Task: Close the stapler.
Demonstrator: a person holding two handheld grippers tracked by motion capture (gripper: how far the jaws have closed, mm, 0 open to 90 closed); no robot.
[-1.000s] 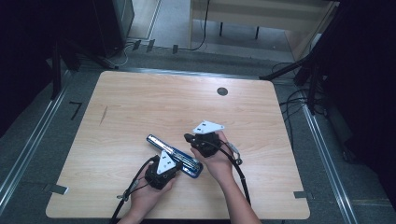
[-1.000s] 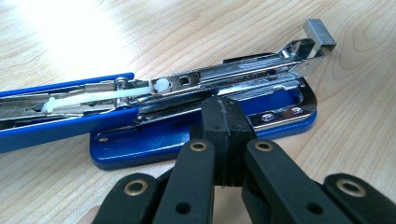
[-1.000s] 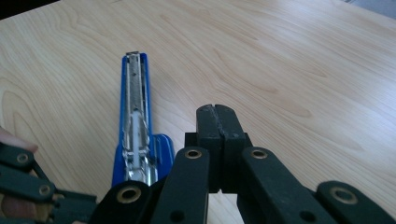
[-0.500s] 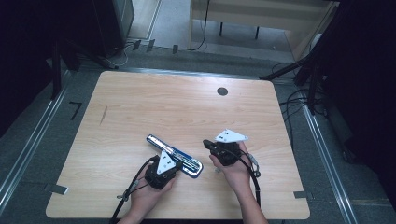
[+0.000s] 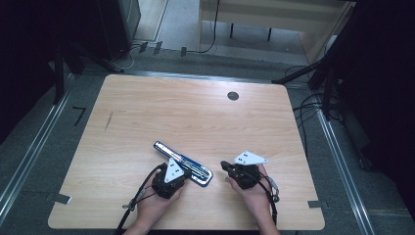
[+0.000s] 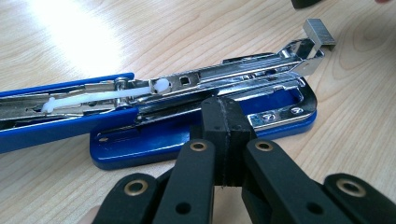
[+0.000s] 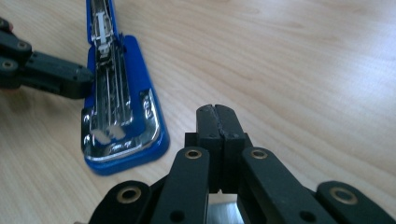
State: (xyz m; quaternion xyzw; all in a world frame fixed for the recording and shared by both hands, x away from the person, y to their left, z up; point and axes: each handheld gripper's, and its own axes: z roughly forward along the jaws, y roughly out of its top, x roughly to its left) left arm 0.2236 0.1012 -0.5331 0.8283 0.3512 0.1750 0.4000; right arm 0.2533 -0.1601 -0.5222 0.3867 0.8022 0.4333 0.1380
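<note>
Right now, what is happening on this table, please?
A person works at a wooden table with a gripper in each hand. A blue stapler lies opened out flat, its metal staple channel exposed. The left gripper, jaws closed together, sits at the edge of the stapler's base; whether it presses on it is unclear. The right gripper, also closed and holding nothing, rests apart from the stapler, to its right.

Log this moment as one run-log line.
object: blue stapler, opened flat | left gripper: shut, tips against stapler base | right gripper: shut, empty, apart from stapler | surface: wooden table
</note>
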